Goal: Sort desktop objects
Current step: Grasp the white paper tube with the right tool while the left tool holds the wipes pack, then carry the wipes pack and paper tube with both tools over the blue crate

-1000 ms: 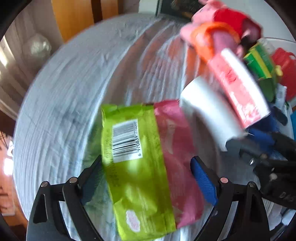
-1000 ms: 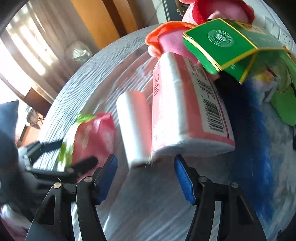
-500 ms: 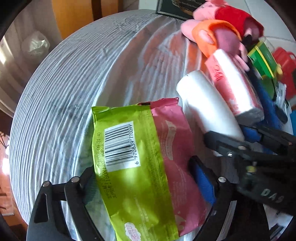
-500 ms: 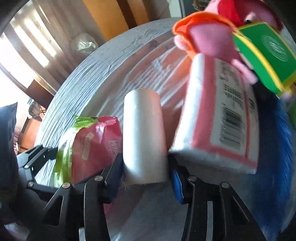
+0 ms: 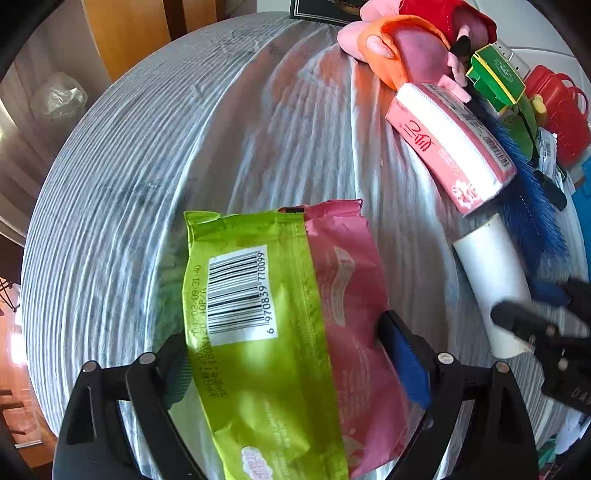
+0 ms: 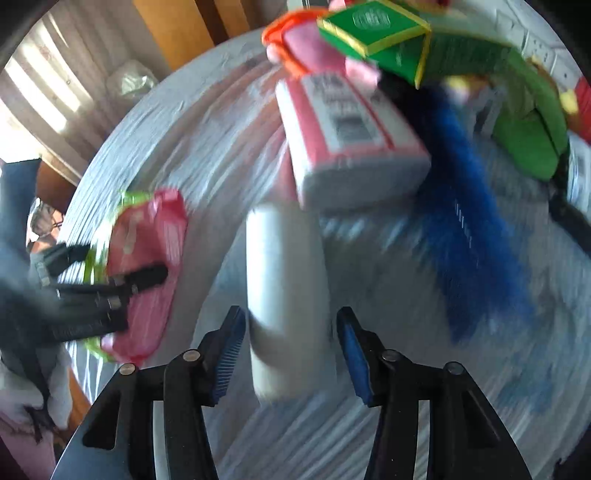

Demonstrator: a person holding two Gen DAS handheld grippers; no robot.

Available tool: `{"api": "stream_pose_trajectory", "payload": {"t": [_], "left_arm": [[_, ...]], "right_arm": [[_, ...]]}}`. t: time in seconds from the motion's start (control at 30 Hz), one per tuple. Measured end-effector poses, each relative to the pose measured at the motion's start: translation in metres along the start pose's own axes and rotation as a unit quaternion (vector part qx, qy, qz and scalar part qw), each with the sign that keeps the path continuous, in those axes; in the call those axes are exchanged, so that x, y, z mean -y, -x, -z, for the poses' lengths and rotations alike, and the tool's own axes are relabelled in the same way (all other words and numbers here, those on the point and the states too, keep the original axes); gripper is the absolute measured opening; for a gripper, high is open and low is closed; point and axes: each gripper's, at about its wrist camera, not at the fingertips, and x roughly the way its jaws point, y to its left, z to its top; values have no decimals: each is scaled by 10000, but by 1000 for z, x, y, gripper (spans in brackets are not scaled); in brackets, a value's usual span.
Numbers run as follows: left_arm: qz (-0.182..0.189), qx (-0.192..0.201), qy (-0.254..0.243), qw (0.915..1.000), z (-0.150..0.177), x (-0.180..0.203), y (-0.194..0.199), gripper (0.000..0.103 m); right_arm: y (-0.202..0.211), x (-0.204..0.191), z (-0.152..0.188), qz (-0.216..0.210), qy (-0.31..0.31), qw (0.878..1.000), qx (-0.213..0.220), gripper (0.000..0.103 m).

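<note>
A round table (image 5: pixel 155 155) under a pale grey ribbed cloth fills both views, with orange-brown wooden panels behind it. On the cloth lies a flat foil snack packet (image 5: pixel 273 332), lime green on one half and pink on the other, a white barcode label on the green side. The left gripper (image 5: pixel 288 358) stands wide around it, one blue pad on each long edge; whether the pads press it I cannot tell. Well to its right a smooth white roll (image 6: pixel 288 291) lies lengthwise between the fingers of the right gripper (image 6: pixel 291 354), whose jaws have just been opening; narrow gaps show on both sides of the roll, though the view is blurred. Just beyond the roll sits a pink-and-white wrapped tissue pack (image 6: pixel 351 155), beside a blue feathery duster (image 6: pixel 469 236), a green box (image 6: pixel 373 29) and a pink plush toy (image 5: pixel 410 40).
</note>
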Motion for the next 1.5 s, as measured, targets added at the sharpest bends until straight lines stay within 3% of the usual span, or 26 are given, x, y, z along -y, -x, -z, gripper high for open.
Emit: {"api": "stream_pose_trajectory", "payload": {"t": [0.13,0.17,0.23,0.33,0.43,0.6,0.73,0.8,0.9,1.07,1.27,1.4,1.5], "left_arm": [[-54,104,10,9999,-1,1,-4,95],[-61,136,9,9999,-1,1,-4,94],[-38,235,-5,9997,1,2,0,86],[55,468,-17,9989,3,2,17,71],[86,637,-152,9978,1,5,31,63],[193,350,-147,9991,3,15,37,65],[488,-162,-214,9984,6,18,19,92],[425,-410,-344,9977,9,22,8,103],[-159,-448,-645,9968,12,41,1,103],[-375,-282,-111,9988,12,41,1,103],[-266,0,-364,9990,23,38,6,103],[-152,45,-318,9994,32,33,17,86],[15,136,-112,9998,41,23,24,81]], "right_arm": [[-15,-10,-4,393,78,9992,-44,57],[-15,1,-3,416,75,9991,-86,50],[-22,-11,-2,516,126,9986,-79,45],[-8,-13,6,470,84,9989,6,45],[13,-12,12,501,87,9986,146,45],[36,2,21,501,-126,9984,248,45],[21,0,19,351,-167,9991,146,45],[14,-5,19,315,-155,9993,115,45],[9,-3,24,198,-132,9997,94,45],[-1,6,32,136,-225,9997,7,45],[-12,9,35,229,-251,9994,-69,46],[-12,2,36,451,-196,9987,-94,57],[-13,2,42,552,-286,9980,-133,60]]}}
